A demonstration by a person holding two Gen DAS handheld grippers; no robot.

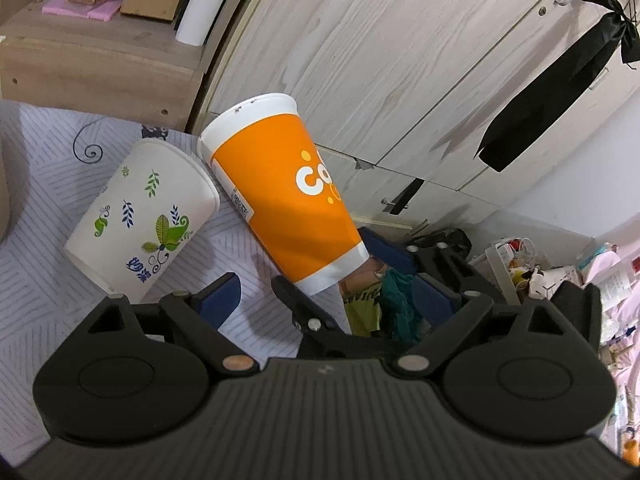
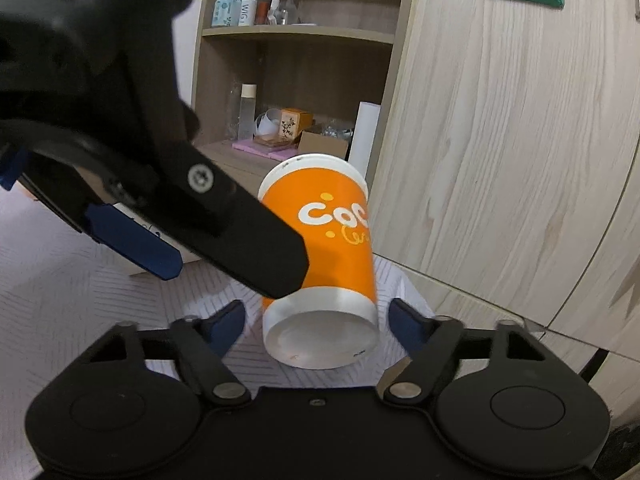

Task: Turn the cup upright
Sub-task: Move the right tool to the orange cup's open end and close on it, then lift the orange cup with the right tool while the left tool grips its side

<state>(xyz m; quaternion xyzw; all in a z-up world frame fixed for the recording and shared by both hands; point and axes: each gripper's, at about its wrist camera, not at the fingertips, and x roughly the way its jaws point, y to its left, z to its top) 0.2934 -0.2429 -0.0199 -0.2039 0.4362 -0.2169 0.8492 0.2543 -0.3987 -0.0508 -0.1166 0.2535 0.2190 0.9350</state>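
An orange paper cup [image 1: 288, 196] with a white lid and white base band is tilted, base toward the cameras; it also shows in the right wrist view [image 2: 332, 248]. My right gripper [image 2: 318, 318] is open, its blue pads on either side of the cup's base, apart from it. My left gripper [image 1: 324, 292] is open; its black finger [image 2: 240, 236] lies against the cup's left side. A white cup with green leaves [image 1: 140, 216] lies tilted on the bed beside the orange one.
A patterned bedsheet [image 1: 36, 280] is under the cups. A wooden wardrobe [image 2: 500, 140] stands right behind them. A shelf unit [image 2: 288, 80] holds bottles, boxes and a paper roll. Clutter [image 1: 540, 272] lies on the floor.
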